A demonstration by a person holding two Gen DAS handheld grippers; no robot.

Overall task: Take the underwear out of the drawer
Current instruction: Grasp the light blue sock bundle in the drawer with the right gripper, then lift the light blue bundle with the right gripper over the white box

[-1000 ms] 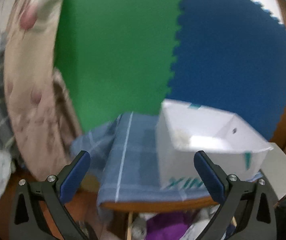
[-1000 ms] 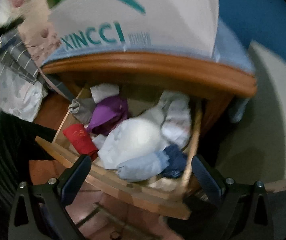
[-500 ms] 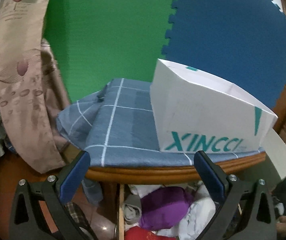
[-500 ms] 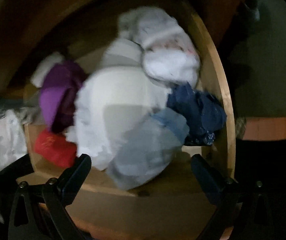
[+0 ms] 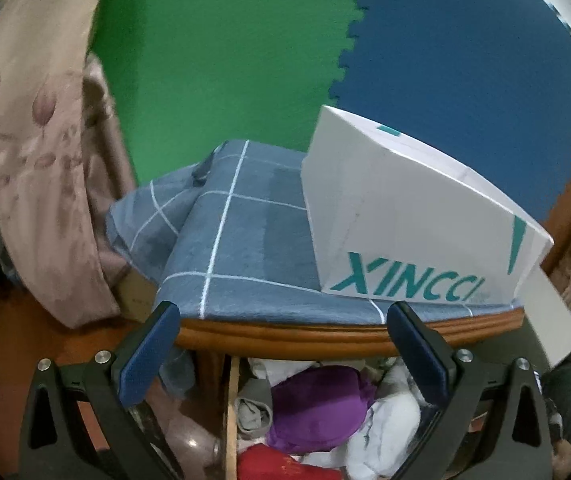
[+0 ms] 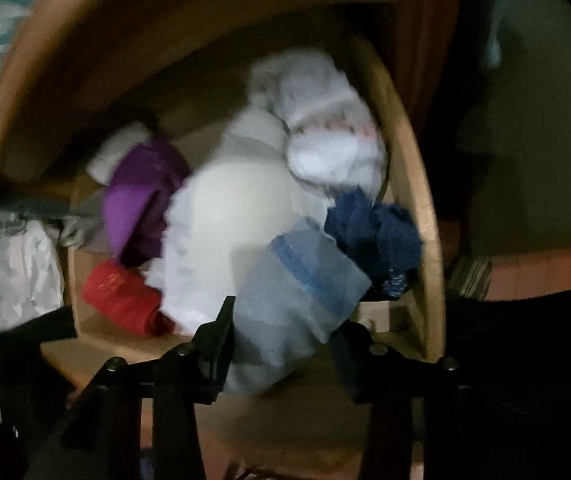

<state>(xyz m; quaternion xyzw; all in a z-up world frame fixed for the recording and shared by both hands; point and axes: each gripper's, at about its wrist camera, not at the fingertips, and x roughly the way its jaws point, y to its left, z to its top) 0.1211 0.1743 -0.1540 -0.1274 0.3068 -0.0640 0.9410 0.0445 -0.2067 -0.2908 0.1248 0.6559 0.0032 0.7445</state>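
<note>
1. We point our right gripper [image 6: 285, 336] steeply down into the open wooden drawer [image 6: 413, 184], and its jaws are closing around a pale blue folded piece of underwear with a darker blue band [image 6: 297, 292].
2. That pale blue piece lies directly between the two dark fingers; the blur keeps us from telling whether the pads press it yet.
3. Just beyond it, above the fingertips, sits a rounded white garment [image 6: 229, 216]; a dark navy bundle [image 6: 377, 236] lies up and to the right, and a purple garment [image 6: 141, 196] and a red roll [image 6: 121, 300] to the left.
4. Our left gripper [image 5: 285, 344] hangs wide open and empty before the cabinet's blue checked cloth [image 5: 241, 248] and white printed box [image 5: 417, 224].
</note>
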